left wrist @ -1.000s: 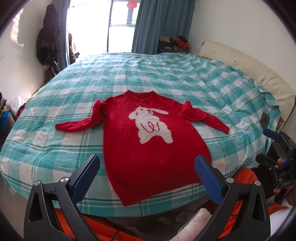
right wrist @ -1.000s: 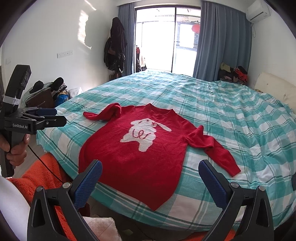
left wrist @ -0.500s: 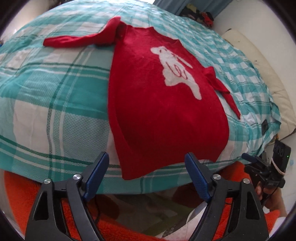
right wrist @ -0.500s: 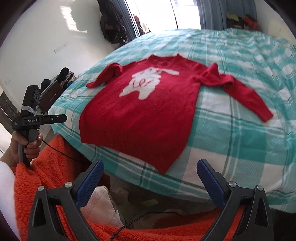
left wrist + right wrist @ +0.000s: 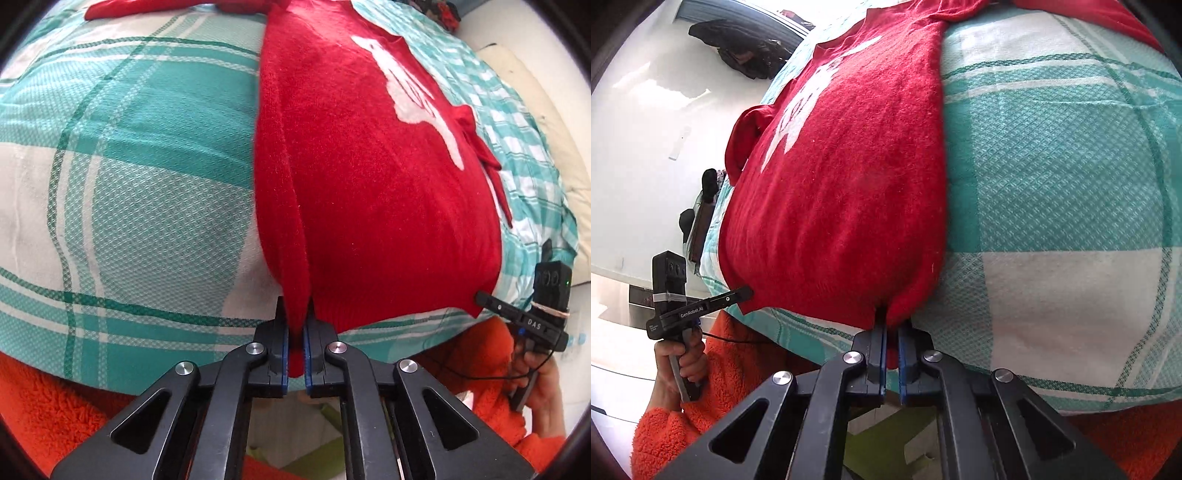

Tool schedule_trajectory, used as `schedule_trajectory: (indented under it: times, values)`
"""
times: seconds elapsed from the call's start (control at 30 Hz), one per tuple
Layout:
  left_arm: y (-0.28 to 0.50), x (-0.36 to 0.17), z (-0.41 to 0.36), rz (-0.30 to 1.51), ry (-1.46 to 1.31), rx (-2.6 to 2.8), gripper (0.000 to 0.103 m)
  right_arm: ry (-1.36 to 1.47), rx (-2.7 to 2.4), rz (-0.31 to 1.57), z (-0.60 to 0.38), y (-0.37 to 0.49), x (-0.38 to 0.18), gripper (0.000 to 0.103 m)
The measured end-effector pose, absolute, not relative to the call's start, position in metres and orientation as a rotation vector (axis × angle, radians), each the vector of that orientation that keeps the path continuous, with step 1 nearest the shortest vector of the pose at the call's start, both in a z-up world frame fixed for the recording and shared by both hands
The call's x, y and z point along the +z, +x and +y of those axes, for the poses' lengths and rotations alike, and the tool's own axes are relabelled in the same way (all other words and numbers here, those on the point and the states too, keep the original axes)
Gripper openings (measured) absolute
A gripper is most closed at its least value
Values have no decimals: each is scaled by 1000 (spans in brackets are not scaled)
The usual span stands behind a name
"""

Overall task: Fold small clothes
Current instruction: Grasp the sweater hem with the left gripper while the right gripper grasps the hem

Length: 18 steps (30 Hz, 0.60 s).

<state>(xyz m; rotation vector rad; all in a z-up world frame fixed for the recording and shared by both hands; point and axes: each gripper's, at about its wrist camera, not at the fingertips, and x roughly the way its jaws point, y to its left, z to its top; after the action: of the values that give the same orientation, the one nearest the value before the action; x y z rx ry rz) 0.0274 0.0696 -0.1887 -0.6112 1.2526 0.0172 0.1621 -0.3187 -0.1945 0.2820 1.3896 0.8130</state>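
Observation:
A red sweater with a white rabbit motif lies flat on the plaid bed, hem toward me. My left gripper is shut on the hem's left corner, red cloth pinched between its blue pads. My right gripper is shut on the hem's right corner of the sweater. Each gripper shows in the other's view at the far hem corner: the right gripper and the left gripper. The left sleeve stretches out at the top.
The bed's teal and white plaid cover spreads widely on both sides of the sweater. A person's orange fleece sleeves and hands hold the grippers at the bed's near edge. Dark clothes hang on the far wall.
Both grippers dropped from above the bed to the sweater's hem and went from wide open to shut on its two bottom corners.

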Motion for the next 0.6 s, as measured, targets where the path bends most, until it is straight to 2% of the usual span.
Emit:
schedule_trajectory:
  times: [0.13,0.23,0.37,0.6]
  values:
    - [14,-169,66,1231,-639,-80,2,209,825,1371,-328,150,-168,4]
    - [10,-165,63,1261,-548,-80,2,192,804,1389,-342,146,-157,4]
    - [30,-198,76,1392,-482,55,2,200,737,1453,-343,157,-182,4]
    - [36,-216,79,1415,-504,119,2,154,635,1510,-326,168,-218,3]
